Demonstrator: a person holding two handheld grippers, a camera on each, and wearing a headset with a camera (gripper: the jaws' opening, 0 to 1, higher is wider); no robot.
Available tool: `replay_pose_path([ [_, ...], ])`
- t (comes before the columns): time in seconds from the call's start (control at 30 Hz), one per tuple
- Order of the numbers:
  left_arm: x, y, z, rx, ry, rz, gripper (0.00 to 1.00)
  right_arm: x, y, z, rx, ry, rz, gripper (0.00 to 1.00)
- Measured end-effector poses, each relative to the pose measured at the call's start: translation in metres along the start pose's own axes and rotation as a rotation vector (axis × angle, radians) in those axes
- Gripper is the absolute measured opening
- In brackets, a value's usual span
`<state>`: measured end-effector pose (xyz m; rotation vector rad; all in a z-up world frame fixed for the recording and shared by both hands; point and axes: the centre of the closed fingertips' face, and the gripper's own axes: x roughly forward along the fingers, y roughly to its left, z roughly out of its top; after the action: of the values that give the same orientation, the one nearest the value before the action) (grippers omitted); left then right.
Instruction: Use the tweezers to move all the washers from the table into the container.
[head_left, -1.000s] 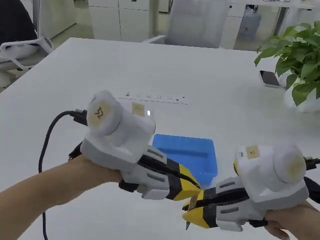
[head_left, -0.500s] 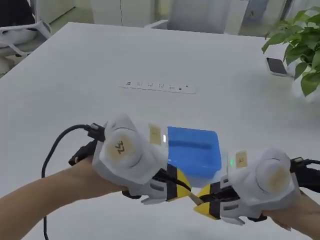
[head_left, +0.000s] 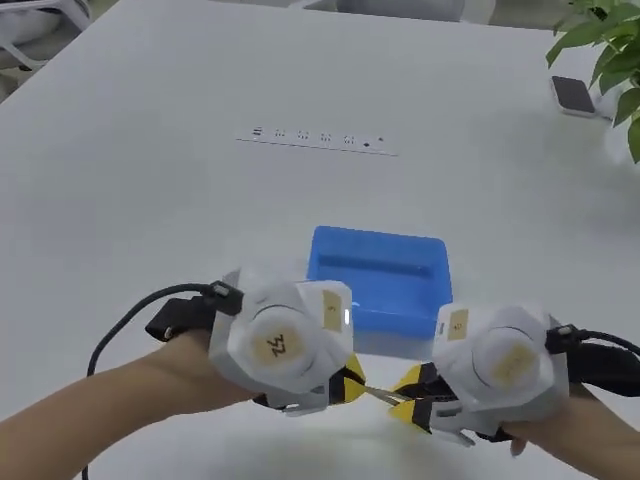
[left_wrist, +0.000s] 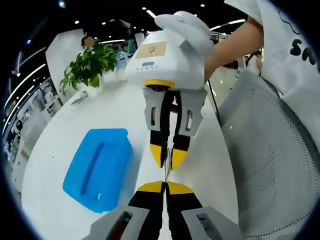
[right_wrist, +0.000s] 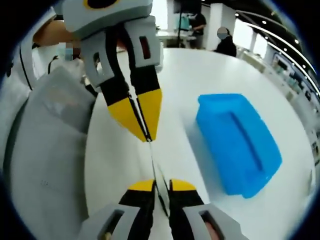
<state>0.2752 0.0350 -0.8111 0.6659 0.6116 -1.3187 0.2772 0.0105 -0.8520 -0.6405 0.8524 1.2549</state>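
Left hand-held gripper: jaws pressed together, pinching one end of tweezers. Right hand-held gripper: jaws closed on other end. I see thin blades running tip to tip between them. Both sit low over near part of table, tips facing each other. Blue container just beyond them, far side, top open. Room to move left and far across table, up to power strip; phone far right. Gripper bodies hide table beneath in head view. Tweezer tips hard to make out.

Office: meeting table, mesh chair, plant
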Motion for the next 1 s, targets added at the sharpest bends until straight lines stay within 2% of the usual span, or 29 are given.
replay_pose_path([
  [0.13,0.003,0.0,-0.009,-0.036,-0.004,-0.012,0.0,0.001,0.002,0.0,0.028,0.002,-0.015,0.08],
  [0.3,0.011,-0.003,-0.021,0.001,0.033,-0.016,0.0,0.001,0.009,-0.003,0.056,0.012,-0.017,0.19],
  [0.43,0.014,-0.002,-0.025,0.006,0.04,-0.019,0.0,-0.003,0.013,-0.013,0.087,0.032,-0.061,0.3],
  [0.53,0.017,-0.001,-0.031,0.011,0.063,-0.025,0.0,-0.015,0.022,-0.014,0.2,-0.01,-0.069,0.37],
  [0.63,0.019,-0.001,-0.035,0.03,0.09,-0.028,0.0,-0.032,0.025,-0.011,0.298,-0.074,-0.102,0.42],
  [0.67,0.02,-0.001,-0.037,0.031,0.095,-0.029,0.0,-0.04,0.026,-0.009,0.342,-0.107,-0.119,0.44],
  [0.8,0.024,-0.003,-0.042,0.051,0.129,-0.033,0.0,-0.068,0.025,-0.003,0.443,-0.202,-0.199,0.51],
  [0.87,0.025,-0.004,-0.043,0.053,0.142,-0.041,0.0,-0.082,0.025,-0.001,0.473,-0.241,-0.232,0.55],
  [0.93,0.025,-0.005,-0.045,0.055,0.155,-0.043,0.0,-0.092,0.028,-0.002,0.487,-0.251,-0.238,0.53],
  [1.0,0.024,-0.004,-0.045,0.057,0.157,-0.037,0.0,-0.101,0.028,-0.003,0.49,-0.261,-0.277,0.54],
])
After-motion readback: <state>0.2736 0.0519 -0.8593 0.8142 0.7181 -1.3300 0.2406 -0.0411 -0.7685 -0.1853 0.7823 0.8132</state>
